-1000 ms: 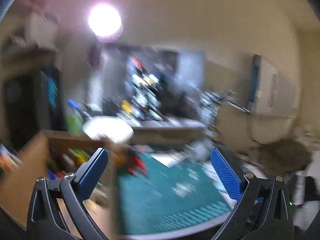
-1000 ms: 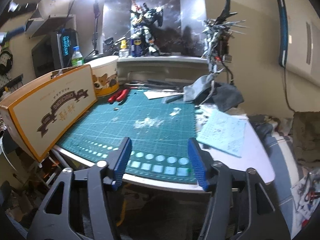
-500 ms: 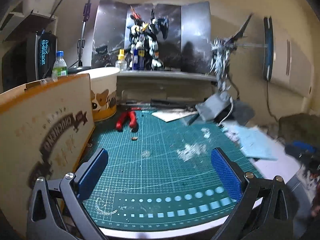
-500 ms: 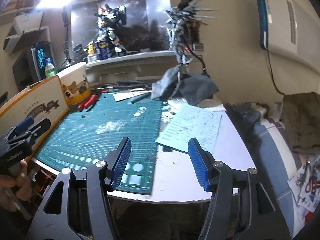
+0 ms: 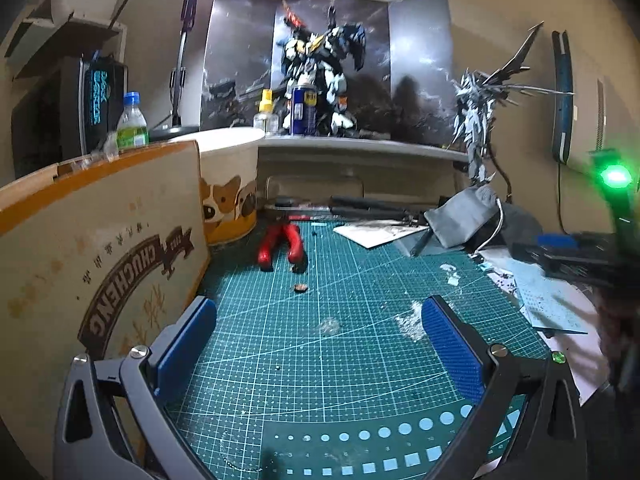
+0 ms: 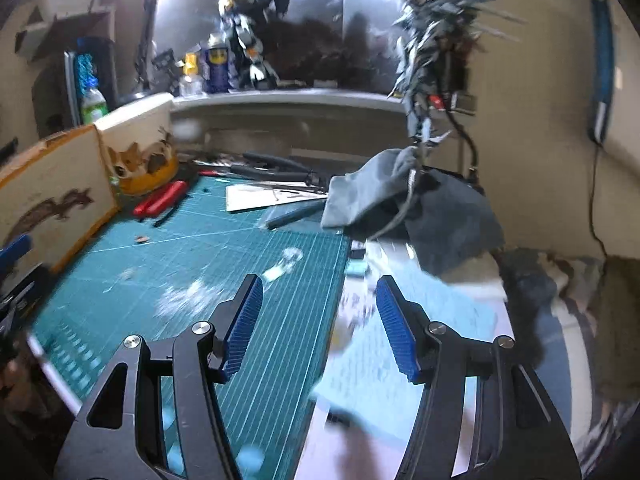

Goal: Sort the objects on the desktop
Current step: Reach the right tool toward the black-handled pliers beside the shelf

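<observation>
- Our left gripper [image 5: 320, 344] is wide and empty above the near edge of the cutting mat [image 5: 360, 380]; our right gripper [image 6: 320, 320], half spread and empty, hangs over the mat's right edge.
- Approach step, we judge, nothing picked.
- Next: reach the red pliers [image 5: 282, 245] at the mat's far-left corner beside the cardboard box [image 5: 100, 256].

Both my wrist cameras look low across the table's near edge, sharing the green mat [image 5: 320, 320] and red pliers [image 6: 160, 200].
</observation>
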### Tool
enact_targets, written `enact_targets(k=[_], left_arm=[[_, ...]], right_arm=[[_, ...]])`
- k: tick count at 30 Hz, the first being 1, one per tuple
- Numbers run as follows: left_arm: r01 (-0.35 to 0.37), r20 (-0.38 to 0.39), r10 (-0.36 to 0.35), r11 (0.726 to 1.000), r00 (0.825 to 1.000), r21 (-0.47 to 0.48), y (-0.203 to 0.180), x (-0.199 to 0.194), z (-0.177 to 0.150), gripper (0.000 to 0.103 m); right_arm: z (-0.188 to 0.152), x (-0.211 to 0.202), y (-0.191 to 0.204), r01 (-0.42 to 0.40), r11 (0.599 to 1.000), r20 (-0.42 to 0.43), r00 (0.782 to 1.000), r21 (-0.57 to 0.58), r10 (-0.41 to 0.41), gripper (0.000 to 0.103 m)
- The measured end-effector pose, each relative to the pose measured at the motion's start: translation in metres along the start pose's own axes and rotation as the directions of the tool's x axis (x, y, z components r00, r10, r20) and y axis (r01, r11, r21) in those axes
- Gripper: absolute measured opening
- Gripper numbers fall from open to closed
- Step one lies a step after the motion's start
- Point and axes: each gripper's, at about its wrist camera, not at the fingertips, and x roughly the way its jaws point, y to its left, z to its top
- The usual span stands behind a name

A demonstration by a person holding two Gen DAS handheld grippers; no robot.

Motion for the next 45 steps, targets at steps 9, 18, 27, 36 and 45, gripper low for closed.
enact_targets(k=[9,18,27,36,45], left_arm=[[0.018,-0.027,-0.018,1.000,0.999,-0.014,0.005,0.010,-0.001,0.103],[0.051,-0.056,-0.053,0.998,0.997,-0.035,0.007,0.025,-0.001,0.103],[0.067,-0.059,-0.070,0.996,0.996,-0.060,0.012,0.033,0.004,0.103],[0.077,-0.084,-0.084,0.994,0.993,-0.083,0.018,0.046,0.005,0.103],[0.084,-0.111,-0.096,0.991,0.989,-0.104,0.020,0.052,0.006,0.103]], right_arm=[[0.024,0.096,-0.026,0.040,0.999,-0.149,0.988,-0.007,-0.041,0.044],[0.055,0.109,-0.016,0.005,1.000,-0.127,0.992,-0.030,-0.009,0.044],[0.115,0.150,0.010,-0.131,0.991,-0.152,0.980,-0.031,0.124,0.045],[0.142,0.183,0.041,-0.201,0.979,-0.175,0.966,-0.047,0.190,0.044],[0.159,0.208,0.126,-0.194,0.903,-0.124,0.980,-0.383,0.158,0.044]])
